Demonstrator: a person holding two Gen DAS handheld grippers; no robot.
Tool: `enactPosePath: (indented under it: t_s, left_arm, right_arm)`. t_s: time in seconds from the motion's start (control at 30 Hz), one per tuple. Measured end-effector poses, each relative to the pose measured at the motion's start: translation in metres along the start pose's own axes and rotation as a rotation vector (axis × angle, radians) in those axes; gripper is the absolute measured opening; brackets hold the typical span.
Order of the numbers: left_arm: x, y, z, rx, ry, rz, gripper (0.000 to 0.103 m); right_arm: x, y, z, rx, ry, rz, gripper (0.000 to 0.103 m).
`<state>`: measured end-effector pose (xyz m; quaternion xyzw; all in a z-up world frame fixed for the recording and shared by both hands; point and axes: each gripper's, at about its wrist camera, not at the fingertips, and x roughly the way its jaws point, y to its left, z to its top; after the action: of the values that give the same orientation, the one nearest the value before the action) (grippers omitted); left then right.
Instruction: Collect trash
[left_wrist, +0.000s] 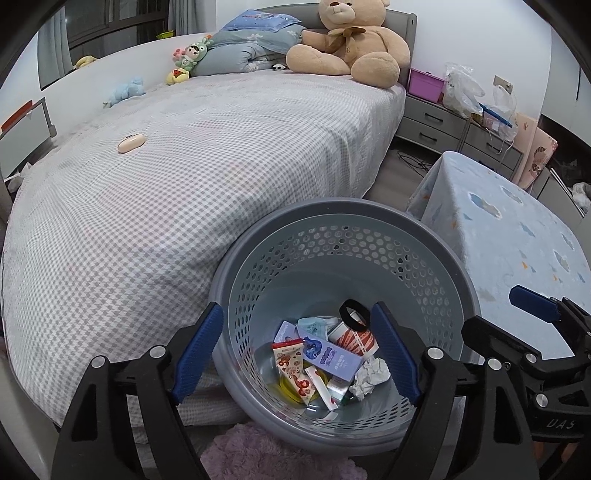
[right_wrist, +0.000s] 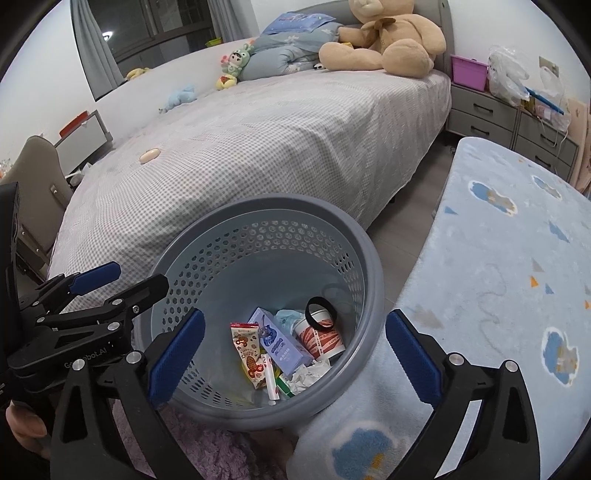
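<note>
Grey perforated plastic trash basket (left_wrist: 343, 236) | wedged between bed (left_wrist: 184, 184) edge and blue-clothed surface (right_wrist: 498, 277), wrappers inside | left gripper (left_wrist: 301, 356), right gripper (right_wrist: 295, 363) both spread, empty, hovering above.

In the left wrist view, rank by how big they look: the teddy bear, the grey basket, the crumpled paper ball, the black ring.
1. Grey perforated plastic basket
2. Tan plush teddy bear, farther off, so truly unsure
3. White crumpled paper ball
4. Black ring, nearly alike

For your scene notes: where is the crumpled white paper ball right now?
In the left wrist view the paper ball lies at the bottom right of the grey basket, below the striped cup.
</note>
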<state>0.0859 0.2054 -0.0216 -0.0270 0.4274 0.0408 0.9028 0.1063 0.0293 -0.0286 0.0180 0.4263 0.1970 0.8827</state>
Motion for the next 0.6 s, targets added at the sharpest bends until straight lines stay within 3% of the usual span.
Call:
enactPosePath:
  t_s: [0.6]
  left_arm:
    - [-0.003,0.0019,0.0008,-0.003,0.005,0.028,0.083]
  right_arm:
    - [-0.004,-0.003,0.0006,0.017,-0.007,-0.023,0.097]
